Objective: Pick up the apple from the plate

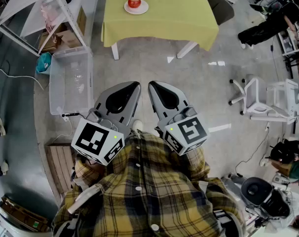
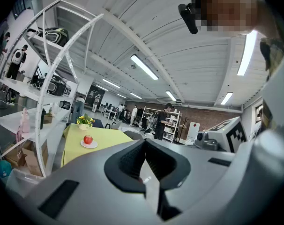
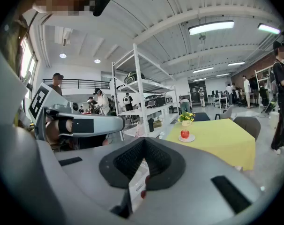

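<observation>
Across the workshop floor (image 1: 208,78) the yellow tabletop (image 1: 164,21) carries the apple (image 1: 134,2) on its white plate (image 1: 142,9), well apart from the left hand-held gripper (image 1: 133,86) and right hand-held gripper (image 1: 152,86), both closed and empty, so I'd say approach comes first, then opening one's jaws.

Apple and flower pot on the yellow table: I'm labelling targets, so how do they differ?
The apple is red; the flower pot is pale and holds yellow blooms. The apple lies on a white plate; the flower pot stands on the yellow table itself. From the right gripper view the apple is in front, the flower pot behind. Both are on that table.
</observation>
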`<state>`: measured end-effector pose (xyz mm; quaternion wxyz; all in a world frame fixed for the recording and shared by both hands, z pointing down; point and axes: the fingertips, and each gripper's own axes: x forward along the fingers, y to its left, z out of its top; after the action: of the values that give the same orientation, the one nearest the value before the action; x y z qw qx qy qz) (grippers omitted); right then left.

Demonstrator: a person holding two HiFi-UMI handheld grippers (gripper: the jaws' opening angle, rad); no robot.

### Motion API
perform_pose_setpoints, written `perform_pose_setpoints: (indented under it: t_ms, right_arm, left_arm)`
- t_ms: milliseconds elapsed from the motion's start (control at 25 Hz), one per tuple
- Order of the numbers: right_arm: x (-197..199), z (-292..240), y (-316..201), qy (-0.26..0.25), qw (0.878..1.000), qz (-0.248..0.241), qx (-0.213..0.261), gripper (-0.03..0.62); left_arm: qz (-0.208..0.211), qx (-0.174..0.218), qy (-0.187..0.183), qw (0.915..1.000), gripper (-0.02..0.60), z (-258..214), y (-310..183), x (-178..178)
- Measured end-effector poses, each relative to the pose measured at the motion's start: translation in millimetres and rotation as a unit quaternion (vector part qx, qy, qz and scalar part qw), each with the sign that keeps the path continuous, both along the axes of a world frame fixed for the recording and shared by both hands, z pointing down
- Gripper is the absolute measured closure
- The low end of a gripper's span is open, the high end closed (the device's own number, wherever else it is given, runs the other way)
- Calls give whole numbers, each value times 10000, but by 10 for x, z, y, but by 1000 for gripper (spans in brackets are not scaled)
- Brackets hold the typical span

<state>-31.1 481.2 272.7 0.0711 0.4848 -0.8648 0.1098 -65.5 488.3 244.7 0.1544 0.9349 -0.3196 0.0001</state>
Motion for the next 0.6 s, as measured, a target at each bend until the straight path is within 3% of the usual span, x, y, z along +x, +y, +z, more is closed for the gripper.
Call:
perform_pose_setpoints:
  t_ms: [600]
  right_arm:
    - [165, 1, 41, -60, 10000, -74, 2, 597]
  left_arm:
    - [-66, 41, -74, 9999, 575, 7, 32, 156]
